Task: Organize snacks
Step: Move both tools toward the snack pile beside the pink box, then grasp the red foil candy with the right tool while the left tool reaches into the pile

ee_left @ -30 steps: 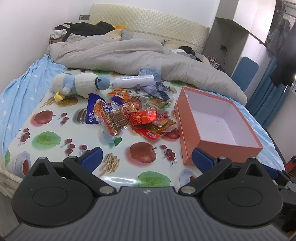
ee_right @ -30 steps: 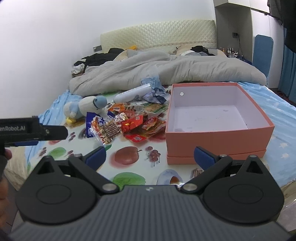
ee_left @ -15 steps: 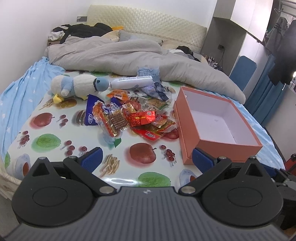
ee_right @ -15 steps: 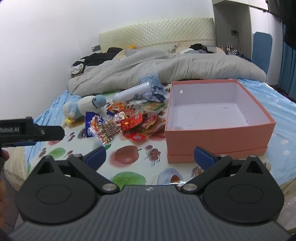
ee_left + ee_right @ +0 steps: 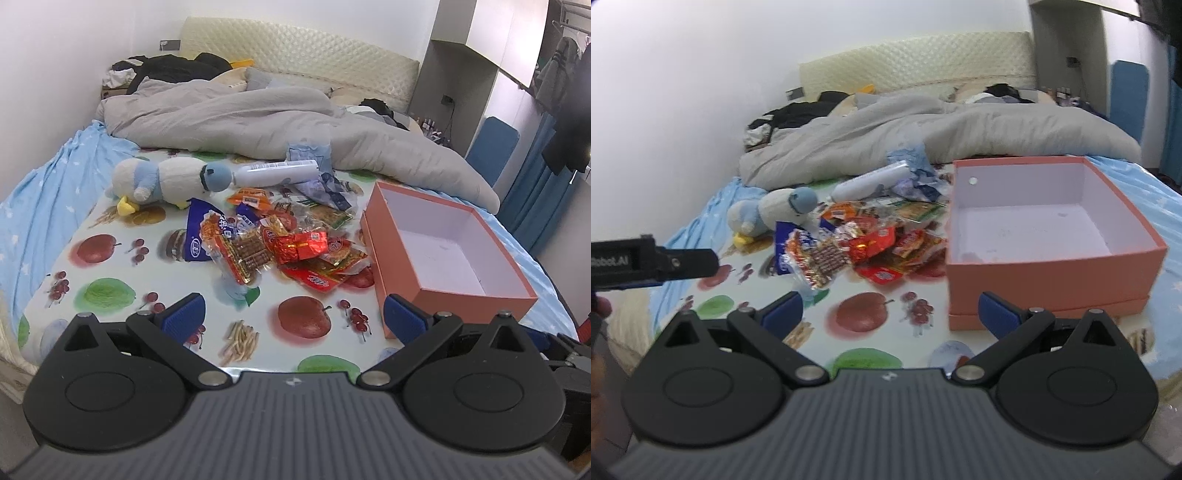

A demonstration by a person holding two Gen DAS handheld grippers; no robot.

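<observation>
From the left wrist, the left gripper [image 5: 291, 317] is seen wide open and empty. The snack pile [image 5: 284, 243] lies at 12 o'clock, box [image 5: 454, 291] at 2.

From the right wrist, the right gripper [image 5: 890, 314] is open, empty; snacks lie at 11, the left gripper looking nearer.

Both wrist cameras looked forward from the foot of the bed, low and set back. The left view sat left of the pink box [image 5: 448, 254], the right view faced it squarely; both shared the snack pile [image 5: 864, 243] and box.
</observation>
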